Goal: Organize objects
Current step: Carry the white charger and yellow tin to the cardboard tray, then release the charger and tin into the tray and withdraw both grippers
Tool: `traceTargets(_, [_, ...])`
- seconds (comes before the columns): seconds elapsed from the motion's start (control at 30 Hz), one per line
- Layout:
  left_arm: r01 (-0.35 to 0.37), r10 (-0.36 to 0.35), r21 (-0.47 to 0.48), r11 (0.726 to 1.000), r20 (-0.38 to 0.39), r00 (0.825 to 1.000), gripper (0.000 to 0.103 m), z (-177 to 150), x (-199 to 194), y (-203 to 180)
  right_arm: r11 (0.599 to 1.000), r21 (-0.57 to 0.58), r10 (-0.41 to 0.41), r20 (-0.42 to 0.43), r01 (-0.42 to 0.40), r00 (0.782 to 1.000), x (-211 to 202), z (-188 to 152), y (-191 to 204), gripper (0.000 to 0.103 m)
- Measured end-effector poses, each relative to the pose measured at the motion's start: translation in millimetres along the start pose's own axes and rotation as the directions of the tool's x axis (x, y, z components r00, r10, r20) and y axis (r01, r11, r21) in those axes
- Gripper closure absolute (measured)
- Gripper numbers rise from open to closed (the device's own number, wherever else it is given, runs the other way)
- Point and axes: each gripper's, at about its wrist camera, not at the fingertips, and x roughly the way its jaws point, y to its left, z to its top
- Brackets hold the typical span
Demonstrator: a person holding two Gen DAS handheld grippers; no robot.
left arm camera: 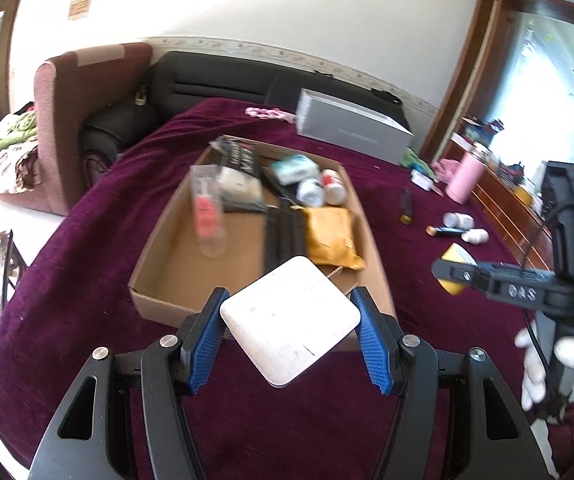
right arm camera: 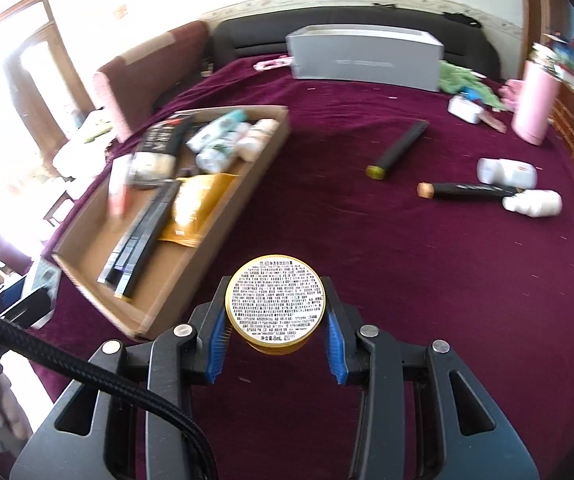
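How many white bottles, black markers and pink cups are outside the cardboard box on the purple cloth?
White bottles: 2
Black markers: 2
Pink cups: 1
Total: 5

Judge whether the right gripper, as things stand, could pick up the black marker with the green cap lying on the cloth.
Probably not yet. The right gripper has its jaws shut on a round yellow tin, so it has no free grip. The marker itself lies alone on the purple cloth, with nothing between them.
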Motion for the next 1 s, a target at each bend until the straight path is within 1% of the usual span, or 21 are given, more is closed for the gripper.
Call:
traceTargets(0.2, [-0.039, 0.039, -0.024, 0.999, -0.002, 0.999, 0.047, 17.4, 20.9, 21.2, 0.997, -0.048, 0.063, -0.039, -0.065, 0.997, 21.6, 11.9, 38.8, 0.065])
traceTargets(0.4, [-0.095, 0.095, 0.000, 0.995, -0.005, 0.995, 0.047, 27.9, 36.9, 33.0, 0.991, -0.057, 0.119, -0.078, -0.124, 0.990, 47.6, 32.0, 65.9, 0.064])
traceTargets(0.53, [-0.094, 0.094, -0.011, 0.996, -0.027, 0.995, 0.047, 30.5, 47.2, 42.6, 0.987, -0.047, 0.148, -0.100, -0.153, 0.984, 65.2, 48.2, 80.0, 0.064])
traceTargets(0.8, [-0.086, 0.085, -0.004, 0.996, -0.058, 0.995, 0.047, 32.9, 68.5, 51.5, 0.986, -0.051, 0.151, -0.109, -0.158, 0.982, 99.0, 80.4, 106.9, 0.064])
traceTargets(1.0, [-0.108, 0.109, 0.016, 0.994, -0.045, 0.993, 0.047, 31.5, 70.9, 49.6, 0.988, -0.067, 0.130, -0.143, -0.141, 0.981, 125.2, 92.3, 119.5, 0.064])
